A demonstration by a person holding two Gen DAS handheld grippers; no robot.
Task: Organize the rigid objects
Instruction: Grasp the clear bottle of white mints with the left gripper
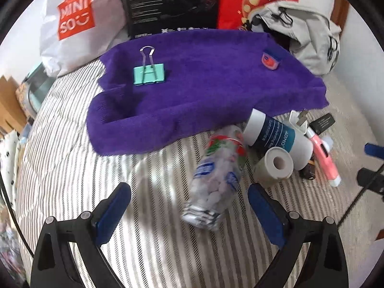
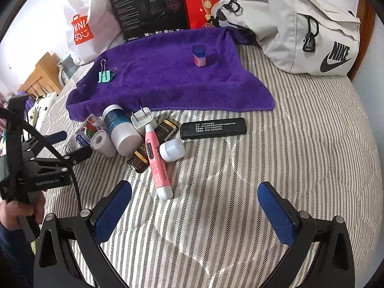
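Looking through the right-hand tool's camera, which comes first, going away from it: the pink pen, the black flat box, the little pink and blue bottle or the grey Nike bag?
1. Pink pen, just ahead of the right tool, slightly left.
2. Black flat box, beyond it, centre.
3. Little pink and blue bottle, standing on the purple towel.
4. Grey Nike bag, far right; its near edge is roughly level with the bottle, so these two are close.

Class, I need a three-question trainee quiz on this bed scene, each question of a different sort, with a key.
1. True or false: the mint green binder clip lies on the purple towel.
2. Which lies between the left gripper's fingers? A) clear plastic candy jar B) pink tube C) white charger plug
3. Fill in: the right gripper is ____.

Key: 1 true; 2 A; 3 open
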